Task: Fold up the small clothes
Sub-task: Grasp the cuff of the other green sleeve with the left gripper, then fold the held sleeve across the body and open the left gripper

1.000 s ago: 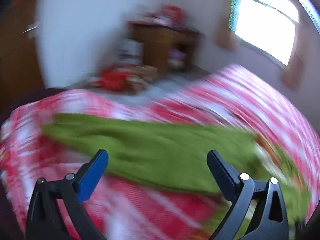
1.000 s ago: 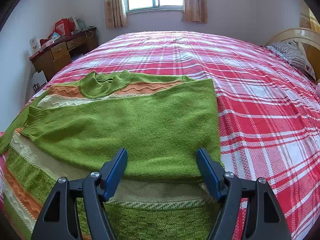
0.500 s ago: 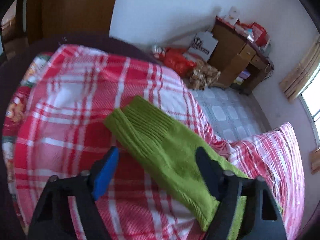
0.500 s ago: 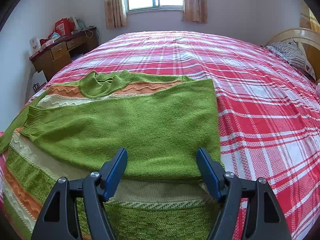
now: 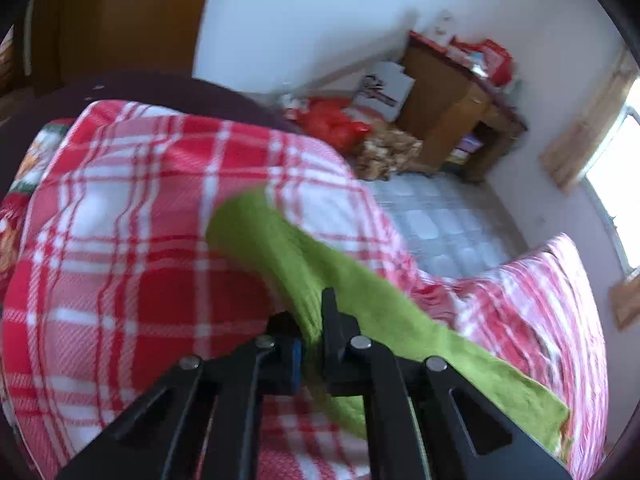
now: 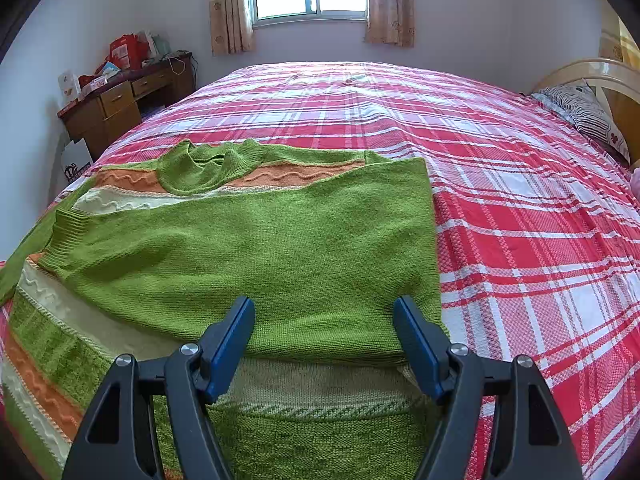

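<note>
A green knit sweater (image 6: 256,248) with orange and cream wavy stripes lies on the red plaid bed (image 6: 520,208), one sleeve folded across its body. The other green sleeve (image 5: 288,252) trails toward the bed's corner in the left wrist view. My left gripper (image 5: 310,332) is shut on that sleeve a little behind the ribbed cuff, and the knit bunches between the pads. In the right wrist view my right gripper (image 6: 324,344) hangs open over the sweater's lower part, with nothing held between its blue pads.
A wooden desk (image 6: 120,108) with red boxes stands by the wall past the bed's left side. Bags and clutter (image 5: 340,124) lie on the tiled floor beside it. A striped pillow (image 6: 580,112) and headboard sit at the far right. A wooden wardrobe (image 5: 112,20) rises behind the bed corner.
My left gripper swung out to the sleeve's cuff end and its jaws closed on the sleeve. The right gripper and the sweater body have not moved.
</note>
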{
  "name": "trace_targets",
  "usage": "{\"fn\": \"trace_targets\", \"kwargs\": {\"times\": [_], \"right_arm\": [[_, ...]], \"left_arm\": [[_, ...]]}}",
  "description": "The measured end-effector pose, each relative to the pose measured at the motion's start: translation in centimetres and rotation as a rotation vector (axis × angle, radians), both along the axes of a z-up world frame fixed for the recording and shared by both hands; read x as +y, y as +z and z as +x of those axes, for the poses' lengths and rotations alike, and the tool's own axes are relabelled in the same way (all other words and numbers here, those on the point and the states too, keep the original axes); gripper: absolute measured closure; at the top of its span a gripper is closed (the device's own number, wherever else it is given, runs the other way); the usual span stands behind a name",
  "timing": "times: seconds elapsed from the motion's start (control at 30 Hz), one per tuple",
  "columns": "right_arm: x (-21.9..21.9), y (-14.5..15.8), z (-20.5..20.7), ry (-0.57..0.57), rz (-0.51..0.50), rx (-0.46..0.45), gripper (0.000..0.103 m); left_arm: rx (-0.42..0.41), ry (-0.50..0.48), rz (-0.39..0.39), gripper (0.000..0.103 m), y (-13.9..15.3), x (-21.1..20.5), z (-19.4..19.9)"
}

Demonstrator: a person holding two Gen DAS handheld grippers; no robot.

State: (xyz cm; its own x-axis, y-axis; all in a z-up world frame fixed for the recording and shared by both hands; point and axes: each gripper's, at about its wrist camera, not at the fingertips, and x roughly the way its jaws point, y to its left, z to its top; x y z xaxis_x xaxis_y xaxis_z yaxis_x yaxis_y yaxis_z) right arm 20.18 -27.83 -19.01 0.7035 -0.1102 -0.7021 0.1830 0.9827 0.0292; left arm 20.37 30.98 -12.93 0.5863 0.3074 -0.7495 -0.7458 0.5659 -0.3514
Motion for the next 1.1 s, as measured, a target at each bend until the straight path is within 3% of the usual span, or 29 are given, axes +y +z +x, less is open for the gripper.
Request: {"fn": "trace_targets", "kwargs": {"times": [0.17,0.27,0.43,0.57,0.7,0.83,0.97,1.1], "right_arm": [[0.0,0.0,0.0,0.000,0.000,0.000,0.031],[0.0,0.0,0.0,0.000,0.000,-0.001,0.030],[0.0,0.0,0.0,0.000,0.001,-0.002,0.030],[0.0,0.0,-0.1,-0.001,0.001,-0.002,0.030],[0.0,0.0,-0.1,-0.001,0.001,-0.002,0.030],[-0.1,-0.1,-0.1,0.000,0.003,-0.002,0.030],[0.0,0.0,-0.1,0.000,0.004,-0.003,0.030],[0.0,0.0,-0.1,0.000,0.003,-0.003,0.030]], "left_arm": [[-0.027,-0.056,0.097,0.098,1.6,-1.3,0.7],[-0.084,-0.132,0.168,0.098,3.5,-3.5,0.8],[-0.213,-0.372,0.332,0.098,7.6,-11.6,1.2],[-0.274,-0.598,0.375,0.098,8.7,-19.0,1.5],[-0.244,-0.789,0.347,0.098,7.0,-26.2,3.0],[-0.186,-0.913,0.357,0.098,4.5,-31.8,3.4],[-0.074,-0.975,0.353,0.098,1.8,-34.7,4.0],[-0.005,-0.986,0.333,0.096,0.6,-34.3,3.8]]}}
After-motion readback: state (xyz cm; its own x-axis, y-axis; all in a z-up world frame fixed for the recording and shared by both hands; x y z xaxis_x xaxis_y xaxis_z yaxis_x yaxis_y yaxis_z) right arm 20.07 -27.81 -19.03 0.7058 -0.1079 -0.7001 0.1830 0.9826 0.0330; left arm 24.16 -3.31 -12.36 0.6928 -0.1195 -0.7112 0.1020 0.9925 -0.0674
